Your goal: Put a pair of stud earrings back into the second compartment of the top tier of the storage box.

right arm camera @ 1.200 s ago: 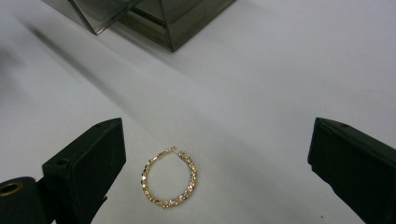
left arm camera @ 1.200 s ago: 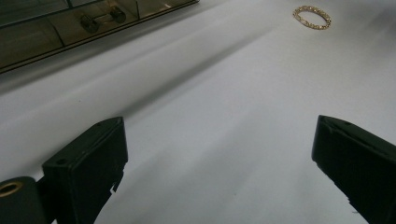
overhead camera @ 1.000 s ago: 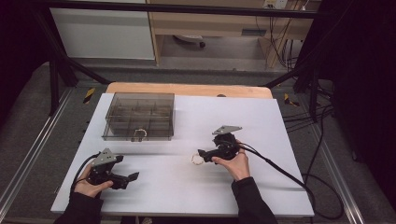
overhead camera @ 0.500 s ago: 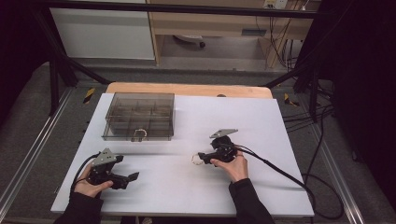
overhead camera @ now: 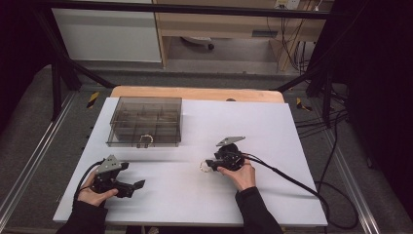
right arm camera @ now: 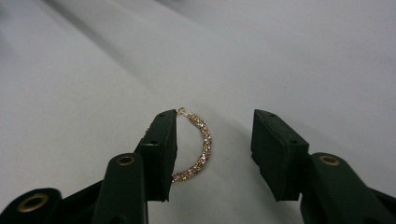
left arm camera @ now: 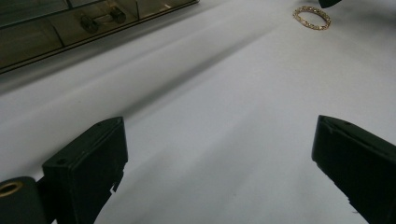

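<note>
Right gripper view is showing the right gripper straddling the jewelled bracelet lying flat on the white table, jaws partly open and gripping nothing, one jaw overlapping the band, so closing is risking pinching one edge and flicking it away.
</note>
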Tool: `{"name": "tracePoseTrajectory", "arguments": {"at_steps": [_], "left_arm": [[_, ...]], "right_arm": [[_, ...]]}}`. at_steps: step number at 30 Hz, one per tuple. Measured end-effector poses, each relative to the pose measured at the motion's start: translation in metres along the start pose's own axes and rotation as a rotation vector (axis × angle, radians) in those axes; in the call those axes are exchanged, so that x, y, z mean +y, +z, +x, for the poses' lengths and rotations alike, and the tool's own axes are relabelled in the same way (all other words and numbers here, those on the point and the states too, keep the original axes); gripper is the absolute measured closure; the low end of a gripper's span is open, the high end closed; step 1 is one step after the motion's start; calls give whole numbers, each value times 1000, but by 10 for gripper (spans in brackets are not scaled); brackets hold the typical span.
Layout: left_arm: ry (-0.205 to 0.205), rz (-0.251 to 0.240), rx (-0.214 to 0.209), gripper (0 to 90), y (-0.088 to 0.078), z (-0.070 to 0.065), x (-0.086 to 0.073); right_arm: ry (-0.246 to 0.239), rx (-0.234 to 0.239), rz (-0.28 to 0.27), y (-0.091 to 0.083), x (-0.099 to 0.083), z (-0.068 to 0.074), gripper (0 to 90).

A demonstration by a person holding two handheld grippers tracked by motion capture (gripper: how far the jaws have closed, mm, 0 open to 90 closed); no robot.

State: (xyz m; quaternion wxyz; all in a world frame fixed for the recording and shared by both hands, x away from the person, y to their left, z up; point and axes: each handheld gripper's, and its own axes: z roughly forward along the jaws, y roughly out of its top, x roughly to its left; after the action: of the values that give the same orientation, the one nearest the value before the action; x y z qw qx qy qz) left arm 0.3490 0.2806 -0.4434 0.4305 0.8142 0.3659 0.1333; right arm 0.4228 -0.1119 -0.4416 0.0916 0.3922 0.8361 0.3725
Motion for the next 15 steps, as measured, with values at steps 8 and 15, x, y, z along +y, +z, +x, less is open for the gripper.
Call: {"name": "tracePoseTrajectory", "arguments": {"at_steps": [8, 15], "left_arm": [[0, 0, 0, 33, 0, 0, 0], [0, -1, 0, 33, 0, 0, 0]], "right_arm": [[-6, -2, 10, 3, -1, 1, 635], [-17, 2, 27, 5, -2, 3, 724]]}}
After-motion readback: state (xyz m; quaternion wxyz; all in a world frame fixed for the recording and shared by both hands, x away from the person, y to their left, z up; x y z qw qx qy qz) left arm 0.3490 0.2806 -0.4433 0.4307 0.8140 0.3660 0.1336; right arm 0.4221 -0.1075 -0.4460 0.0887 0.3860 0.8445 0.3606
